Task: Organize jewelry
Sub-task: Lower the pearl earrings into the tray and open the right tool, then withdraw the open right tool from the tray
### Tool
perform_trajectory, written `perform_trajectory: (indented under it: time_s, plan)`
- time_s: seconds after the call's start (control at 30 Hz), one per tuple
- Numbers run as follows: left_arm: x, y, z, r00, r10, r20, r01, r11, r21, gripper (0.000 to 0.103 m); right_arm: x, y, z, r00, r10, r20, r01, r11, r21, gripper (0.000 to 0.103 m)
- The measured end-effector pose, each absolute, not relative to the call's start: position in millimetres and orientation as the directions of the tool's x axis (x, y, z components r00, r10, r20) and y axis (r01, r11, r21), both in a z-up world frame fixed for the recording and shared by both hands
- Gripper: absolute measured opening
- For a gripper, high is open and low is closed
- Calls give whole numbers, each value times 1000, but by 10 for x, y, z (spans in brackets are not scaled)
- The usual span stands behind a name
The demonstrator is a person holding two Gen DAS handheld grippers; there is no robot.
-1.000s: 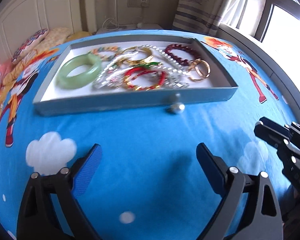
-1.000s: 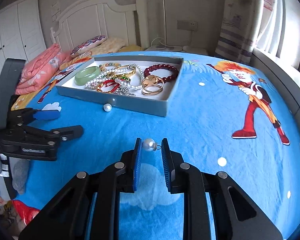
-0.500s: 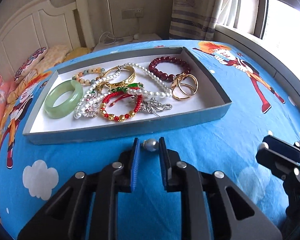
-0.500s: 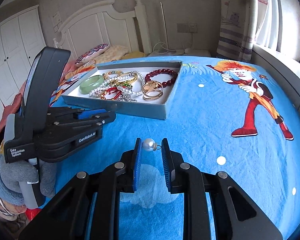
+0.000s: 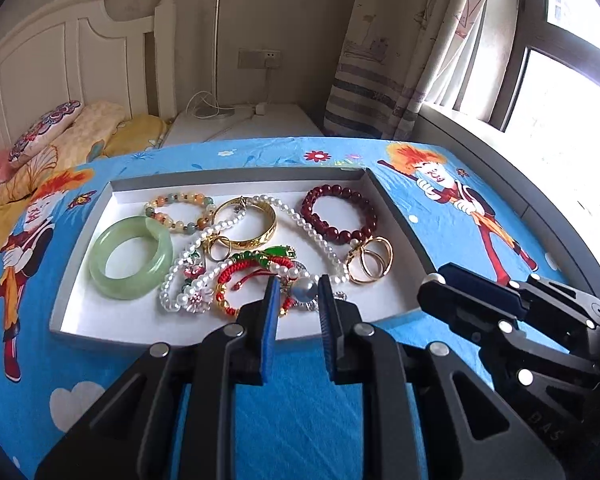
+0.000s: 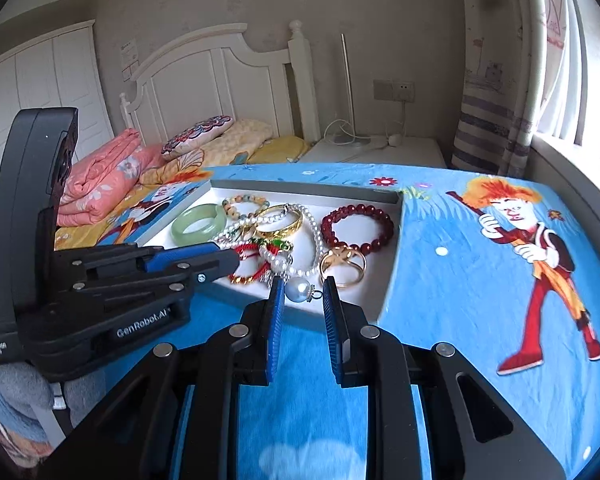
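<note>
A grey tray (image 5: 236, 174) with a white floor lies on the blue bedsheet. It holds a green jade bangle (image 5: 130, 258), a dark red bead bracelet (image 5: 340, 216), a gold bangle (image 5: 246, 224), a pearl necklace (image 5: 300, 220) and gold rings (image 5: 370, 260). My left gripper (image 5: 298, 286) is shut on a grey pearl (image 5: 303, 289), raised at the tray's near edge. My right gripper (image 6: 300, 288) is shut on a white pearl earring (image 6: 299, 289), hovering at the tray's near corner (image 6: 380, 304). The left gripper (image 6: 196, 258) shows side-on in the right wrist view.
A white headboard (image 6: 204, 76), pillows (image 6: 198, 136) and a folded pink quilt (image 6: 100, 172) lie beyond the tray. A white bedside cabinet (image 5: 240, 128) with cables stands behind, and a curtain (image 5: 388, 60) and window are at the right. The right gripper's fingers (image 5: 476, 300) reach in beside the tray.
The left gripper shut on the grey pearl that lay in front of the tray and lifted it. Both grippers have moved up and forward to the tray's near edge.
</note>
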State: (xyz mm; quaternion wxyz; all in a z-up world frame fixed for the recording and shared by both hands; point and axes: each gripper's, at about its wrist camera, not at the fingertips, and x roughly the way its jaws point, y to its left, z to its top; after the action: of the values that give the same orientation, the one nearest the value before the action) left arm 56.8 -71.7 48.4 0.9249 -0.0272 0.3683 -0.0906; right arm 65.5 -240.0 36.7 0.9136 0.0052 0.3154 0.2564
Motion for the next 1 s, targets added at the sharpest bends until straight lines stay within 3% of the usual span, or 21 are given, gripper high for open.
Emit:
perform_trajectory:
  time_s: [0.03, 0.07, 0.13, 0.23, 0.4, 0.43, 0.47, 0.53, 0.7, 0.83, 1.0]
  plan:
    - [616, -718, 452, 706, -180, -685, 140, 984, -115, 29, 693, -2393, 346, 666, 478, -573, -463, 867, 186, 22]
    - [640, -710, 425, 707, -170, -686, 127, 985, -113, 46, 730, -2395, 324, 661, 485, -573, -459, 865, 203, 22]
    - [615, -675, 396, 727, -149, -670, 105, 989, -105, 57, 797, -2422, 278, 646, 499, -578, -448, 861, 242, 27]
    - [550, -608, 377, 737, -118, -666, 88, 993, -79, 61, 786, -2462, 253, 652, 502, -568, -438, 861, 257, 37]
    - [305, -376, 463, 788, -8, -615, -7, 1000, -22, 92, 662, -2365, 254, 663, 467, -586, -425, 878, 219, 44]
    - [247, -311, 487, 800, 19, -600, -33, 999, -12, 99, 642, -2327, 260, 667, 454, -590, -419, 884, 207, 51]
    - [204, -260, 510, 808, 41, -588, -55, 998, -6, 100, 609, -2279, 266, 675, 438, -594, -406, 893, 197, 61]
    - [126, -150, 523, 812, 96, -576, -98, 995, 27, 100, 560, -2198, 272, 684, 428, -591, -396, 898, 191, 68]
    - [56, 56, 409, 773, 181, -608, -153, 983, 98, 101, 441, -1925, 228, 730, 330, -599, -354, 932, 83, 75]
    - [26, 141, 396, 768, 156, -621, -153, 986, 59, 101, 430, -1914, 227, 750, 298, -591, -322, 944, 66, 84]
    - [27, 109, 378, 770, 125, -626, -126, 991, 43, 101, 470, -1950, 205, 749, 280, -601, -297, 952, 72, 84]
